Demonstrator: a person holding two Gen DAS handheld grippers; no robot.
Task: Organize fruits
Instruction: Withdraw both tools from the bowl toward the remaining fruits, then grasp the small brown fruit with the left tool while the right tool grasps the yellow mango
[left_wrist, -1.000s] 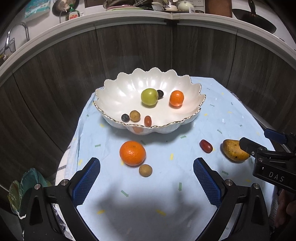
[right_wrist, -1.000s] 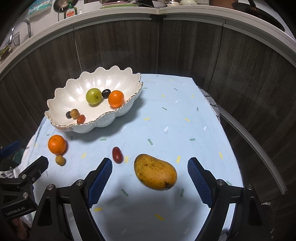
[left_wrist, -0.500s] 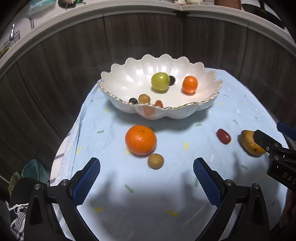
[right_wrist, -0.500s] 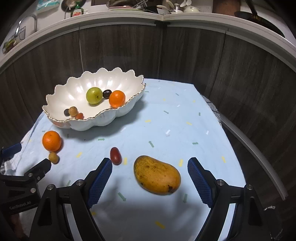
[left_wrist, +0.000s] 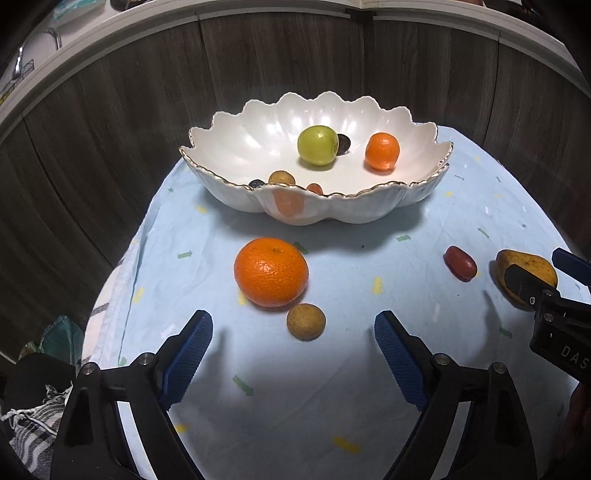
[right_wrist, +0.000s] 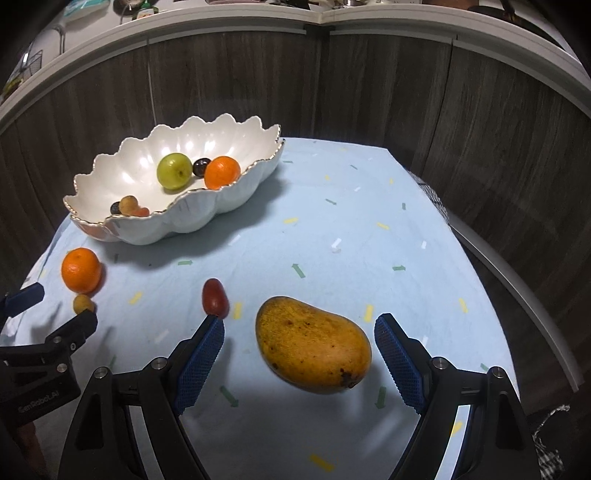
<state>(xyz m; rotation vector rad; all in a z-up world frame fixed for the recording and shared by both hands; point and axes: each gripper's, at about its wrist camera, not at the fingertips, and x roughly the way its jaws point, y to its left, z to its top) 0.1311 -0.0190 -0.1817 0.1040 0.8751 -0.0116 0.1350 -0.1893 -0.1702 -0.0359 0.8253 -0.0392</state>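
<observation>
Bowl (right_wrist: 177, 225) behind — mango (right_wrist: 314, 343) in front, tangerine (right_wrist: 81, 268) left on cloth (right_wrist: 332, 221).

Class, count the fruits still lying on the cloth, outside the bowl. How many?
4: big orange, small brown fruit beside it, red fruit, mango.

A yellow-orange mango (right_wrist: 313, 345) lies on its side at lower centre, a red oval fruit (right_wrist: 214, 298) just left. Far left sit an orange (right_wrist: 81, 268) and a small brown fruit (right_wrist: 83, 303), possibly a longan.
</observation>
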